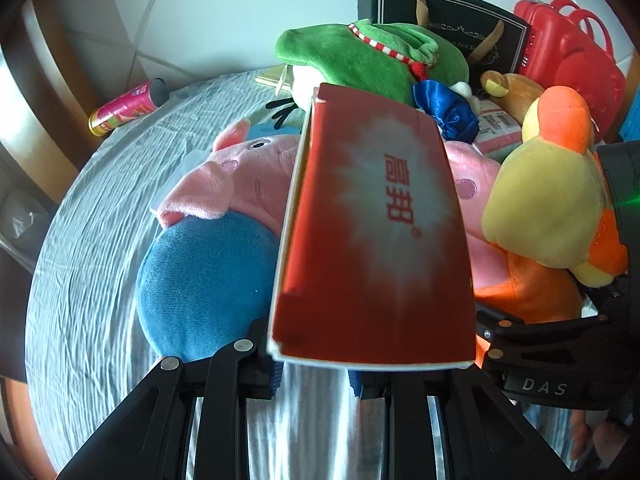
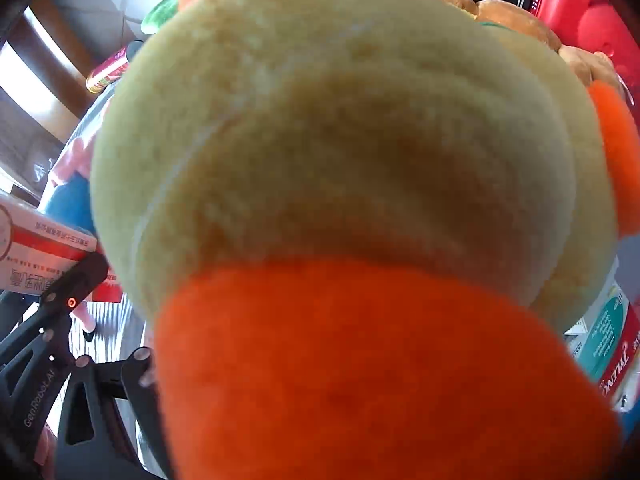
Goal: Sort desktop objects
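Reading "TYLENOL" on a bottle point(image 2: 612, 356) beside the plush duck point(image 2: 340, 140).

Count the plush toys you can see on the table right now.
4: pink pig lying centre, green plush behind it, brown bear by the red case, yellow-orange plush at right. Others may be hidden beneath.

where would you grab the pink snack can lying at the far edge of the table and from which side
Grip the pink snack can across its round middle, coming from above with the jaws astride it. It lies on its side on the cloth-covered table, apart from the toys, so probably nothing blocks that approach.
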{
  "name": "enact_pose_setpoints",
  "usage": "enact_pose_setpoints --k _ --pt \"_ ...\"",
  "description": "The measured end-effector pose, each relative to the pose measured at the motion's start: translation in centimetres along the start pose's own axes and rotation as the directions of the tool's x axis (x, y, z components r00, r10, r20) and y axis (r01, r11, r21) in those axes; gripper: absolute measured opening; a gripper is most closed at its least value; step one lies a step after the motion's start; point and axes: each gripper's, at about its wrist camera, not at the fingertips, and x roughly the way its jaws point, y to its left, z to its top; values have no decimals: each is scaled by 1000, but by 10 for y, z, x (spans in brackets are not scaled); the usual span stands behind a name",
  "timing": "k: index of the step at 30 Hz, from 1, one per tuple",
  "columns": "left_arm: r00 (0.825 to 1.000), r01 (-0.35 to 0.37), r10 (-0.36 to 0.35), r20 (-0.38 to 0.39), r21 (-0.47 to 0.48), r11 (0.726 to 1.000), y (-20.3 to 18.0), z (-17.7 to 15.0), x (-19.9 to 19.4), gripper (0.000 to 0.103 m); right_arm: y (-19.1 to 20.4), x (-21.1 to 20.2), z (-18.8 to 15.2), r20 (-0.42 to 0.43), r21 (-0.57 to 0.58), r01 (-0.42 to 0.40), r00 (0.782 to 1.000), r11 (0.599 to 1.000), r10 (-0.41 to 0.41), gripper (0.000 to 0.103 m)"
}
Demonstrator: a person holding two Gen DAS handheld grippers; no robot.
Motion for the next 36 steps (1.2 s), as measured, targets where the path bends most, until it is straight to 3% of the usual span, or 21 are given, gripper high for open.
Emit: enact_pose_setpoints --k 6,12,20,25,26,27,32,34,36 --pt "1000 -5 5 17 -1 1000 1 -6 -17 24 2 -25 -8 20 -11 -9 1000 1000 9 86" --pt "999 -1 1 35 -7 1000 4 -20 -41 24 3 -55 -47 -14 -13 -45 999 999 44 85" --pt "998 15 -17 67 24 1000 -6 -39 -79 25 2 -98 -83 29 -24 -22 999 999 22 81" --pt "998 13 -15 58 32 999 -7 -57 -90 25 5 -74 -111 -114 -29 -4 994 1000 1 82" --pt "999 14 -15 49 29 999 -8 -61 -89 25 2 -68 -117 -139 -19 -1 990 1000 -2 87" --pt "999 13 -14 41 26 1000 -8 -64 -87 25 1 -67 -118 -130 -10 -3 991 1000 2 92" --pt "1000 9 -9 14 4 1000 -12 -80 -82 25 4 -47 -117 -110 -22 5 994 1000 -8 97" --pt "1000 4 -4 14 -3 1000 -11 -85 -85 25 6 -43 -120 -91 -28 24 996 999 -27 93" --pt "1000 -1 1 15 -11 1000 -10 -89 -88 25 7 -61 -123 -36 -19 10 999 1000 -10 83"
